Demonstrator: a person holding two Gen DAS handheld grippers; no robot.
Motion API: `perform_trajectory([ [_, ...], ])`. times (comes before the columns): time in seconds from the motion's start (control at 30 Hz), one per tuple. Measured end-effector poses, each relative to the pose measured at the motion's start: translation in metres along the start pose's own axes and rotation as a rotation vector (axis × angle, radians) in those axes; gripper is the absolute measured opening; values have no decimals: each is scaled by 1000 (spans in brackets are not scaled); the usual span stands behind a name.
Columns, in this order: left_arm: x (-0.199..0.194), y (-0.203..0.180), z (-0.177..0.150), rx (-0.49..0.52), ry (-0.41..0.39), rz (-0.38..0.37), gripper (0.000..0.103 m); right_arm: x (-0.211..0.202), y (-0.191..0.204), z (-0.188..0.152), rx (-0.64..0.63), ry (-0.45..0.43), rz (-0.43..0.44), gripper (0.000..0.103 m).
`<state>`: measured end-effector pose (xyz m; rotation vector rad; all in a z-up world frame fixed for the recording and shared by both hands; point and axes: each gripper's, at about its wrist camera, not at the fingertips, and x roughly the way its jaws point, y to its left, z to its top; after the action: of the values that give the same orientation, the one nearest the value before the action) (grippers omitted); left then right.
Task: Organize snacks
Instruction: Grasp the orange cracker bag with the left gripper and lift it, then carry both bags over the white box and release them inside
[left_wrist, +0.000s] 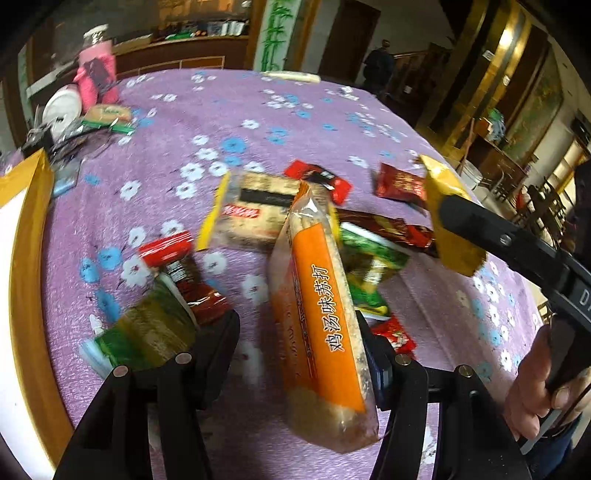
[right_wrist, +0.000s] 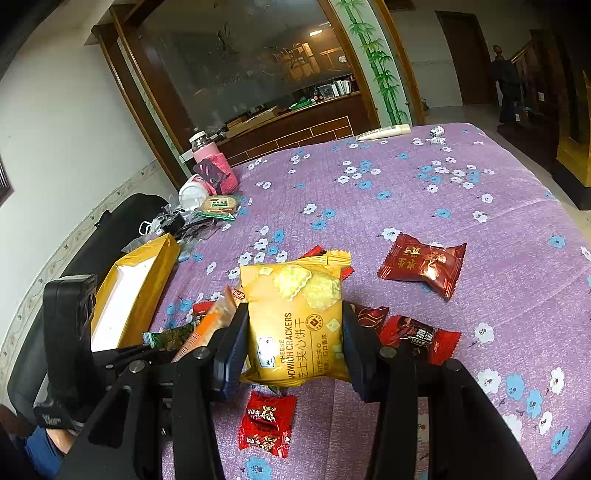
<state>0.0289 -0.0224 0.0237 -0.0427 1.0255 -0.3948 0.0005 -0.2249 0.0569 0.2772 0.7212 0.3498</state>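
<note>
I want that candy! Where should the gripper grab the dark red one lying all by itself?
Grab the dark red candy across its puffy middle, coming straight down from above. It lies flat on the tablecloth with nothing close beside it, and its crimped ends are thin and would probably slip.

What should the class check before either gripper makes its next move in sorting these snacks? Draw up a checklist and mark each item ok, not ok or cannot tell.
1. Right gripper clamped on the yellow cheese sandwich cracker pack: ok.
2. Cracker pack lifted off the purple floral tablecloth: ok.
3. Left gripper pads pressing the orange-labelled cracker pack: cannot tell; the pack leans against one finger, with a gap at the other.
4. Yellow box open to receive snacks: ok.
5. Loose snacks such as the dark red candy wrapper cleared from the cloth: not ok.
</note>
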Motion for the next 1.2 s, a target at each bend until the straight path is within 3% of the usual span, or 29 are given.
perform_trajectory([
  [0.17,2,1,-2,7,3,30,30,0,2,-1,-9,5,-3,45],
  [0.3,1,-1,-5,16,-3,35,22,2,1,-1,-4,8,-6,45],
  [1.2,-52,15,-14,-44,-130,29,19,7,17,-7,-77,0,19,45],
])
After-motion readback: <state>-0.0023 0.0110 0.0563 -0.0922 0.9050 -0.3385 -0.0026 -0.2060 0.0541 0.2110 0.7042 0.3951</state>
